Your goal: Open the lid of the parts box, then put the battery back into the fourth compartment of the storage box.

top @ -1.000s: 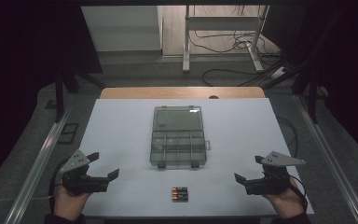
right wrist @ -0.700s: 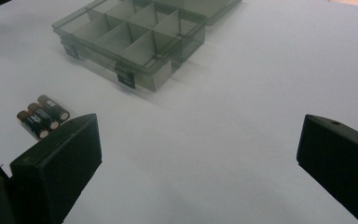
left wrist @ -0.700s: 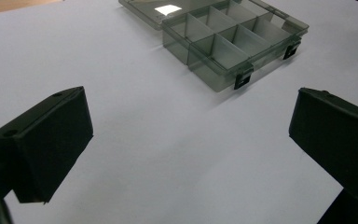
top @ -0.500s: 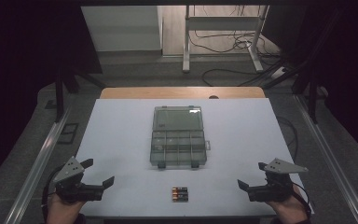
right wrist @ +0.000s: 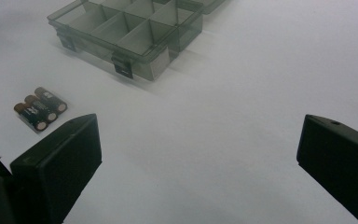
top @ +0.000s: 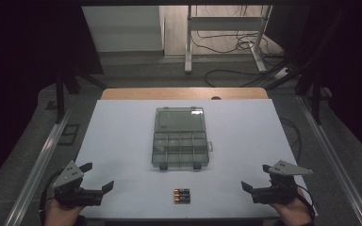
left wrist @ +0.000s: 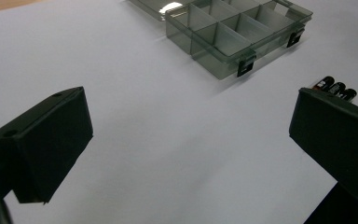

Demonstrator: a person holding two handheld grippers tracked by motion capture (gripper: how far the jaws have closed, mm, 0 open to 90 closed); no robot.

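1. My left gripper [top: 96, 178] sits at the near left corner, jaws spread, holding nothing.
2. My right gripper [top: 256, 177] mirrors it.
3. Batteries [top: 181, 196] lie between them, just before the open organiser box [top: 181, 137].

left gripper [top: 97, 176] sits around 7 o'clock, jaws spread wide. right gripper [top: 255, 176] at 5 o'clock, same deal, holding nothing.

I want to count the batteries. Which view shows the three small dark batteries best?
The right gripper view: the three small dark batteries lie close and unobstructed. In the left gripper view, a black finger partly hides them. In the high view, they appear tiny.
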